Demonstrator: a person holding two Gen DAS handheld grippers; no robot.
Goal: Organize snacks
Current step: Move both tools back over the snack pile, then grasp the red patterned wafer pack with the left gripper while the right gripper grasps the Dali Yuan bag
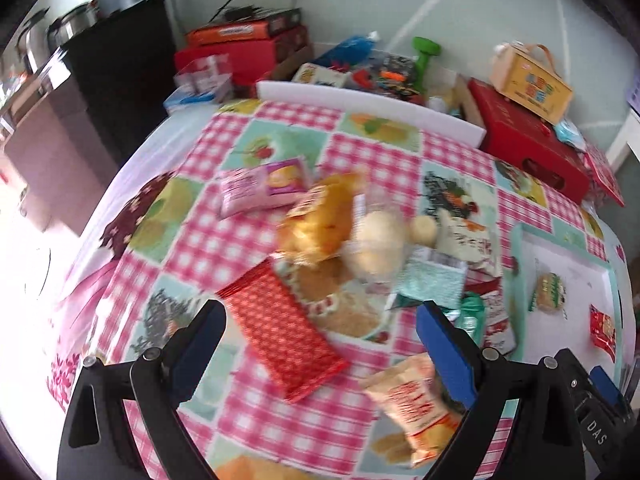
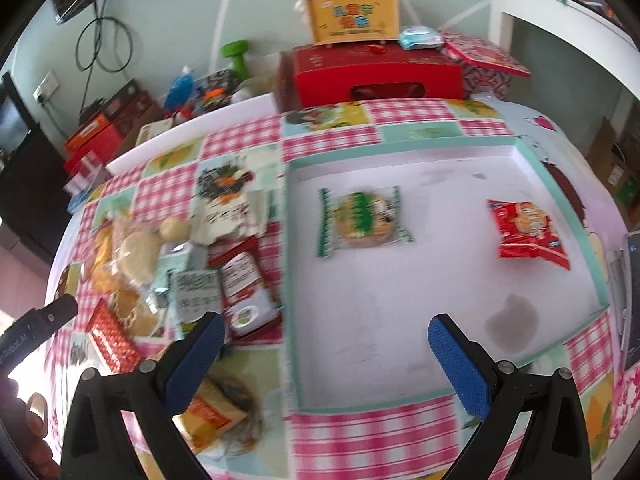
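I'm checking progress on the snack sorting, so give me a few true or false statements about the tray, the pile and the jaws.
1. The tray holds two snacks. True: a green cookie pack and a red pack.
2. The right gripper grips a snack. False: its jaws are open and empty.
3. The left gripper is open. True.
4. The pile lies inside the tray. False: it lies on the tablecloth beside it.

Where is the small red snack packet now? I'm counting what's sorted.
The small red snack packet lies inside the shallow white tray, on its right side, apart from the green-wrapped round biscuit.
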